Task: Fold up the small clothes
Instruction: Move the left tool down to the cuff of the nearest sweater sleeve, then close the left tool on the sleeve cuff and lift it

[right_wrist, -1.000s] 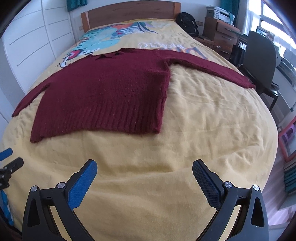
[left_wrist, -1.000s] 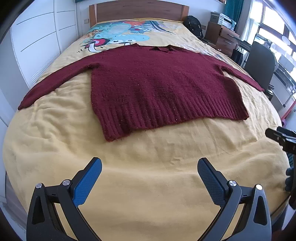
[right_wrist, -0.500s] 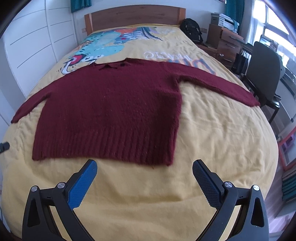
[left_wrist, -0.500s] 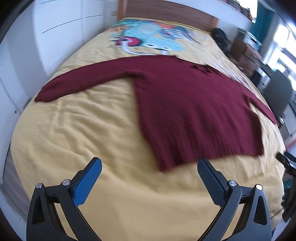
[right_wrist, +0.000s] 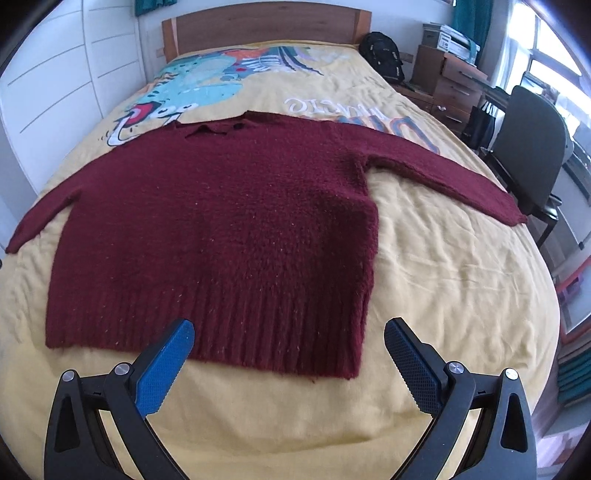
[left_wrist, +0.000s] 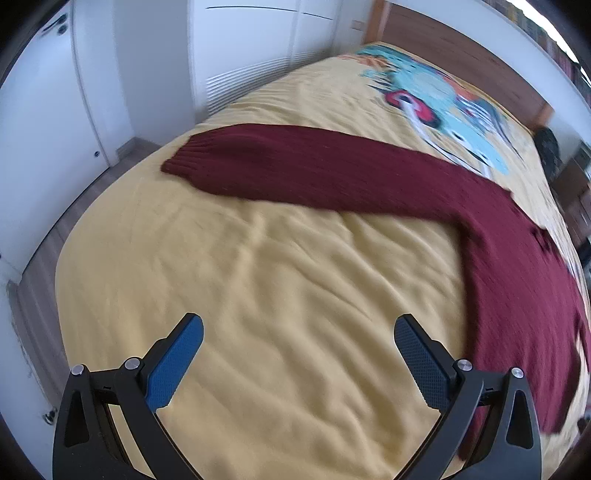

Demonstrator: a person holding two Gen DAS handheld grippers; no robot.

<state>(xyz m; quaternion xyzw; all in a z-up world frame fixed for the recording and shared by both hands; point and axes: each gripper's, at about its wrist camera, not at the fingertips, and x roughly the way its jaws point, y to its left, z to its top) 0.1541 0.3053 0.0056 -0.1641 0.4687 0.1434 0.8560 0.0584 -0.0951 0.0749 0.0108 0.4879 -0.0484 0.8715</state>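
left claw (left_wrist: 298,341) swung toward sleeve (left_wrist: 295,166)

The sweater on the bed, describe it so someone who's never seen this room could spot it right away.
Find the bed with the yellow cartoon-print cover and wooden headboard. Spread flat across its middle, sleeves out to both sides, lies the sweater. It is the only garment there: dark maroon knit with a ribbed hem.
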